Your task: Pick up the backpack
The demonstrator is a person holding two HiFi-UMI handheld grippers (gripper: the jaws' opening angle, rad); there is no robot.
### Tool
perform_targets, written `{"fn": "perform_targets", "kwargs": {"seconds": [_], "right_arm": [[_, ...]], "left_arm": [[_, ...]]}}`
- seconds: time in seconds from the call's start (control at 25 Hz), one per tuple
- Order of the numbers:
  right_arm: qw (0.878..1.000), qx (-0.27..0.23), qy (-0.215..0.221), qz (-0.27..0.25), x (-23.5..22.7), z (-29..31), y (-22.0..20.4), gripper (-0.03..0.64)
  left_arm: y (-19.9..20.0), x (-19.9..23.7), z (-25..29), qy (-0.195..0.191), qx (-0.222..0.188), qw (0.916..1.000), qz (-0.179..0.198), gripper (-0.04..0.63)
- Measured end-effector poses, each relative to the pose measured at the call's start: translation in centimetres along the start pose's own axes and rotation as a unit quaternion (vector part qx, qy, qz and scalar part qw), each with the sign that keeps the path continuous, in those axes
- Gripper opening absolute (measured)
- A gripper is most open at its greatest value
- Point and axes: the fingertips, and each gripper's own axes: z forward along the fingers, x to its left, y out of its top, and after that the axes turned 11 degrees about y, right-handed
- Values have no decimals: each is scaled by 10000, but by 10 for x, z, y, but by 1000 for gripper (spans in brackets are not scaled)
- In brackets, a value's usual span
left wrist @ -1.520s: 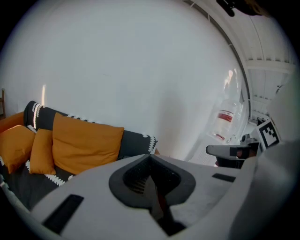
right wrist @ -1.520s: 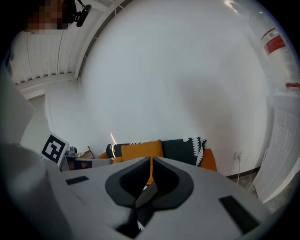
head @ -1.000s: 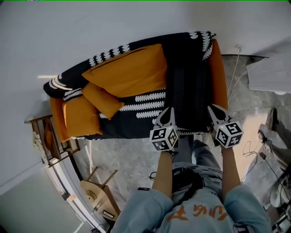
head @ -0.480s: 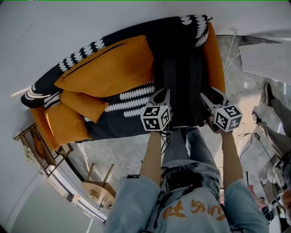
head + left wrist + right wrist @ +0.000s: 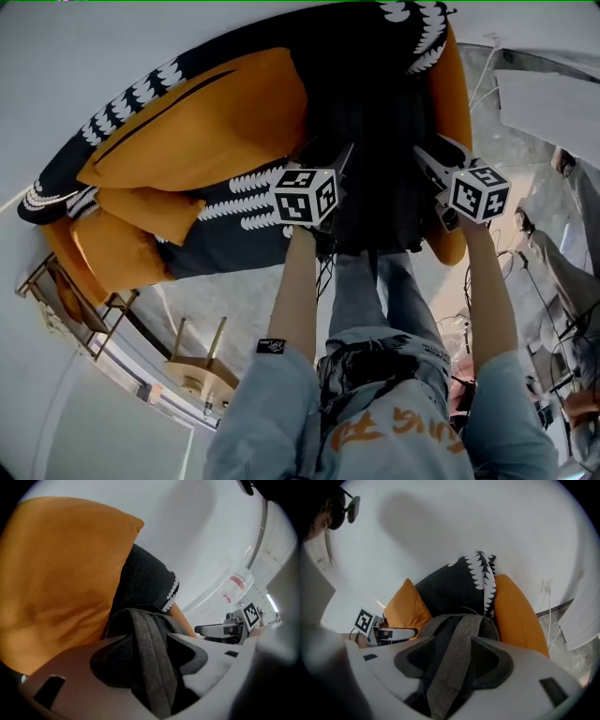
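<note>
A black backpack point(image 5: 375, 159) with grey straps stands against the back of an orange sofa, at its right end. Both grippers are down over its front. My left gripper point(image 5: 326, 155) has just been opening; its jaws stand wide with a grey strap point(image 5: 146, 634) running between them, unpressed. My right gripper point(image 5: 439, 155) has also just been opening. Another grey strap point(image 5: 459, 644) lies between its spread jaws, loose. In the right gripper view the backpack's top point(image 5: 487, 623) shows past the jaws, in front of a black throw.
The sofa has a large orange cushion point(image 5: 197, 131), smaller ones at the left, an orange arm point(image 5: 457, 103) right of the backpack and a black-and-white throw point(image 5: 248, 192). A wooden stool point(image 5: 202, 361) and cables lie on the floor. White furniture point(image 5: 553, 103) stands at right.
Both grippers have moved forward and down onto the backpack. Their jaws, shut a second ago, now stand spread with a strap between each pair.
</note>
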Motion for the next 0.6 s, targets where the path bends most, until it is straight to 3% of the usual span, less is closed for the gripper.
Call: {"fn": "perform_targets", "kwargs": {"seconds": [0.24, 0.32, 0.52, 0.6], "right_arm": [[9996, -79, -48, 264, -17, 15, 17, 241], [9992, 4, -38, 386, -28, 22, 15, 245], [9991, 152, -73, 397, -50, 38, 16, 247], [9987, 190, 5, 470, -51, 44, 14, 247]], "left_arm": [[21, 12, 19, -219, 70, 9995, -235, 238], [22, 11, 31, -338, 287, 9987, -269, 239], [20, 2, 54, -435, 781, 9958, 178, 242], [16, -1, 61, -475, 897, 9947, 191, 242]]}}
